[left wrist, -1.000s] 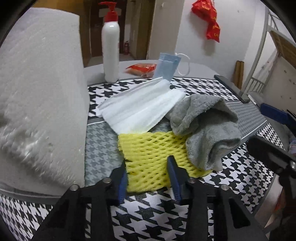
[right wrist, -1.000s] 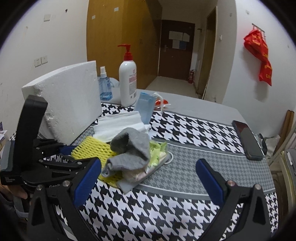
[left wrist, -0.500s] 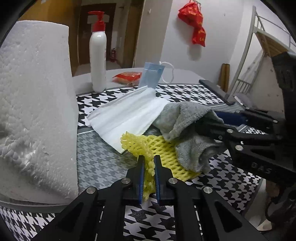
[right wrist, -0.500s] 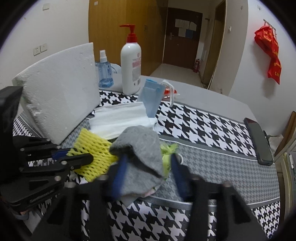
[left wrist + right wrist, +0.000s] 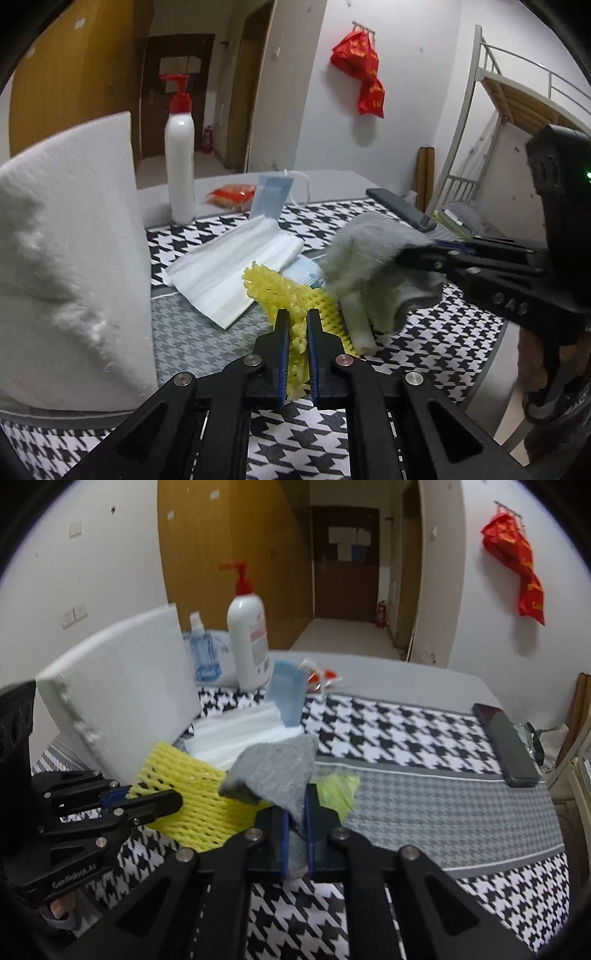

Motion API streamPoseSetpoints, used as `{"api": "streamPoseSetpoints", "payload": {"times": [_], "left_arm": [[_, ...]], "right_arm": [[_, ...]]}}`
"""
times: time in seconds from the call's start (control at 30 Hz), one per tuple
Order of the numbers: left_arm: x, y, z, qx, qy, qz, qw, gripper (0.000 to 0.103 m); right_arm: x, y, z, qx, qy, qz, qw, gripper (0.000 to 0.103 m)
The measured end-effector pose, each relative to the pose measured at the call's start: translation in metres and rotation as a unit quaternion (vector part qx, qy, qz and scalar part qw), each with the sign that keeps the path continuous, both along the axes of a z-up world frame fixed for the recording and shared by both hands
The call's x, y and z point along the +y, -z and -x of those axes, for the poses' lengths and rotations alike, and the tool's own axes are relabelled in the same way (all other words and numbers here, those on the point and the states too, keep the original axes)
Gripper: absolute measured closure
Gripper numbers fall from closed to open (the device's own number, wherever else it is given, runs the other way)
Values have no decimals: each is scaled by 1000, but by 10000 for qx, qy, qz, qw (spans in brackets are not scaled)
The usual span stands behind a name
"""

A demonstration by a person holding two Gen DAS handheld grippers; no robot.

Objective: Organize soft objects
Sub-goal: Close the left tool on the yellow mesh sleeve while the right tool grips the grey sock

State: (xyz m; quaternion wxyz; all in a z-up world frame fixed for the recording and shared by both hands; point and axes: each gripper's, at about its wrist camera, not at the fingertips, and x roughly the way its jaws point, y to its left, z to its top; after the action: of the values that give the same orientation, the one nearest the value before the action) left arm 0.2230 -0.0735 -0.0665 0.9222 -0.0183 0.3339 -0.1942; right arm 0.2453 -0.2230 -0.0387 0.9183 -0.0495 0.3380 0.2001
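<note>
Right wrist view: "GenRobot.AI" lettering on the left tool [image 5: 155, 800] body.

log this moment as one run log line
left gripper: shut on yellow foam net | right gripper: shut on grey cloth | both lifting

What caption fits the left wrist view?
Left hand-held gripper pinches yellow foam net; right hand-held gripper grips grey cloth.

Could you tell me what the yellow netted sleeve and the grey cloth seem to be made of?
Yellow net sleeve: likely soft foam mesh, matte; its open diamond lattice crumples between the fingers. Grey cloth: probably terry or microfibre, with a fuzzy nap and limp drape.
</note>
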Motion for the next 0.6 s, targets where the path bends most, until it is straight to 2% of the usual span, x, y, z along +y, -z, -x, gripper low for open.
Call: {"api": "streamPoseSetpoints", "payload": {"times": [0.17,0.6], "left_arm": [[-1,-20,16,-269,-77,-37,9996,94],[3,-62,50,-905,-288,-170,9953,94]], "right_arm": [[-16,-19,20,-255,162,-184,9994,93],[-30,-43,62,-687,256,-546,9958,93]]}}
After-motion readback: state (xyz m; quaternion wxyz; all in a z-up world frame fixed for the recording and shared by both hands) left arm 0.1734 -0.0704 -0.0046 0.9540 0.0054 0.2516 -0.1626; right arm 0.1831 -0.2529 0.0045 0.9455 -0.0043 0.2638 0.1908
